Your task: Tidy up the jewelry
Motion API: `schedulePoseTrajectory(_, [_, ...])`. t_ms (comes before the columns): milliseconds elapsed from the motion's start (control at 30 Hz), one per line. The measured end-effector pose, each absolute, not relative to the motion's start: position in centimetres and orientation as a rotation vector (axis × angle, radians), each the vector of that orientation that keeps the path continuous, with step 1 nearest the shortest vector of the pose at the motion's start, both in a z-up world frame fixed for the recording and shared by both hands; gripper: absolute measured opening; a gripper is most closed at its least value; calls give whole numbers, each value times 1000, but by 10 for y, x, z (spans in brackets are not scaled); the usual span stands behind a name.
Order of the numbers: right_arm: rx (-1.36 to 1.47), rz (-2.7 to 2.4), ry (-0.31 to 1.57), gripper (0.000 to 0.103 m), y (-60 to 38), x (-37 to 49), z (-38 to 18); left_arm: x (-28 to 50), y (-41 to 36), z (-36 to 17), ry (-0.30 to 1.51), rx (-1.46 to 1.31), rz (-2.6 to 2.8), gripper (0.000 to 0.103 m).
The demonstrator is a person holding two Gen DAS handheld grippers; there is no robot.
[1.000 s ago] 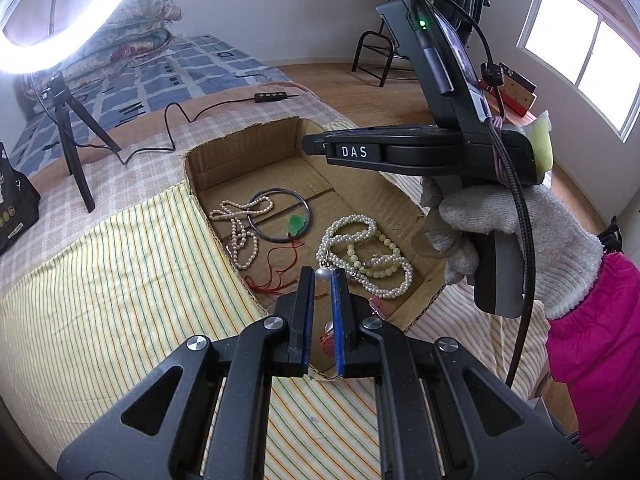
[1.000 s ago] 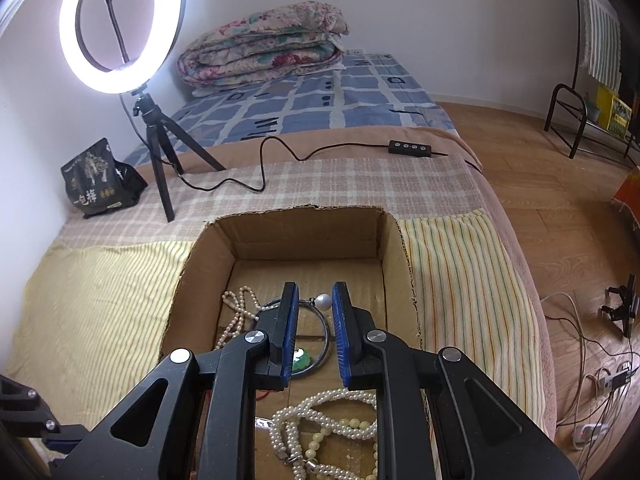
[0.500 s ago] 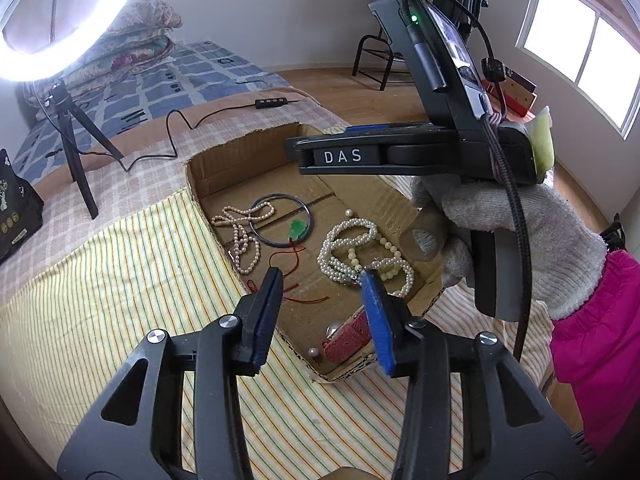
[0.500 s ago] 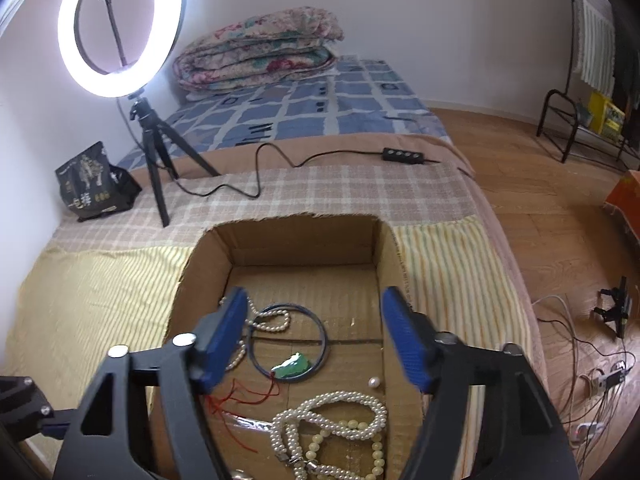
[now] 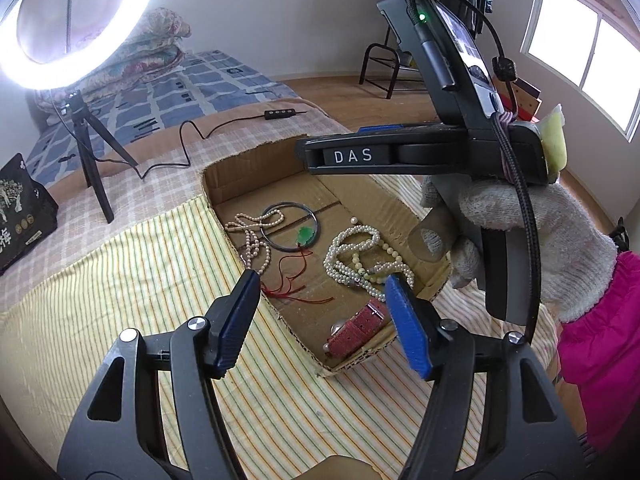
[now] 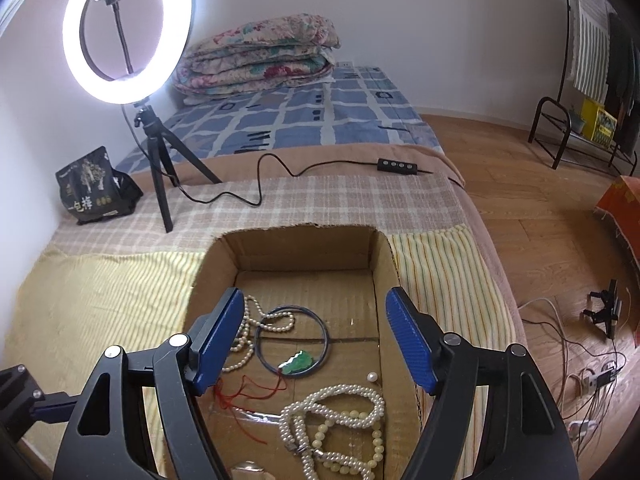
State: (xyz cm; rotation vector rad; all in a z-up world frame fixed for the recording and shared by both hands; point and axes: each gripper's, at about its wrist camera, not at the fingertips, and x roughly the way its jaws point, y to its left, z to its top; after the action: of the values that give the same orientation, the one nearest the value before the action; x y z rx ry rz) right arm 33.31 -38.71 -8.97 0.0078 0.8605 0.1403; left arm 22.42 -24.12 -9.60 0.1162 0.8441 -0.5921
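An open cardboard box (image 5: 248, 176) (image 6: 300, 248) on the bed holds the jewelry. Inside lie a dark bangle (image 5: 290, 226) (image 6: 292, 340), a green pendant (image 5: 306, 234) (image 6: 296, 362) on red cord, a thin pearl strand (image 5: 252, 240) (image 6: 244, 340), a heaped pearl necklace (image 5: 368, 256) (image 6: 340, 412) and a red strap (image 5: 358, 328). My left gripper (image 5: 322, 312) hovers over the box's near corner, jaws opening, nothing between them. My right gripper (image 6: 314, 320) stands open over the box. A loose pearl (image 6: 373, 377) rests on the box floor.
A gloved hand (image 5: 520, 240) with a pink sleeve holds the right gripper's body (image 5: 400, 156) over the box's right side. A ring light on a tripod (image 6: 160, 168), its cable and a black bag (image 6: 94, 188) stand behind the box. Striped yellow cloth (image 5: 120, 300) surrounds it.
Both grippers were shut, each on a single pearl. Both have opened wide and the pearls have dropped into the box.
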Motion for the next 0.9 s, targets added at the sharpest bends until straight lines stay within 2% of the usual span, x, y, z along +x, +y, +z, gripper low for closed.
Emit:
schedulePoseTrajectory(433, [-42,107,813,74,-364,290,-38,191,-209,-55,760,104,-573,67])
schedulePoseTrajectory(567, [-46,84,788,79,-360,271,-24,181,-195,-45,744,90,-565,67])
schedulePoseTrajectory(733, [-45,44,759,79,-355,247,-7,165,-178,-29,707,92,-555,68])
schedulePoseTrajectory(900, [-58,-11,730,79,-350,222,5,148,-160,-17,668,73,-543,75])
